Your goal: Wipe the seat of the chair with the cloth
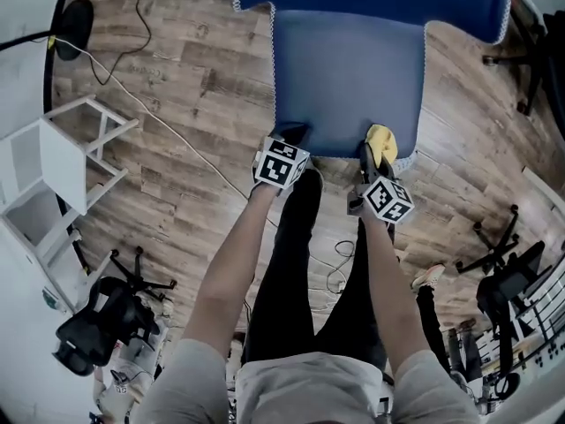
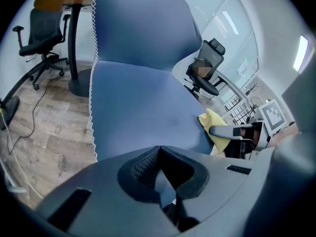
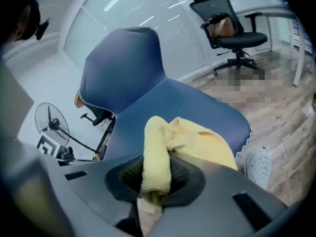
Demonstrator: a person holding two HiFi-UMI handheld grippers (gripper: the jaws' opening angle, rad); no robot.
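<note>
My right gripper (image 1: 369, 159) is clenched on the yellow cloth (image 1: 382, 140), which sits bunched on the near edge of the blue chair seat (image 1: 349, 78), on my right. My left gripper (image 1: 290, 137) is closed on nothing, its tips at the same near edge, apart from the cloth.

Even, soft indoor light; fisheye bending and dark corners at edges.

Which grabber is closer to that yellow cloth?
Right. The right gripper is shut on the yellow cloth at the front of the seat; the left gripper sits further left along that front, not touching the cloth.
</note>
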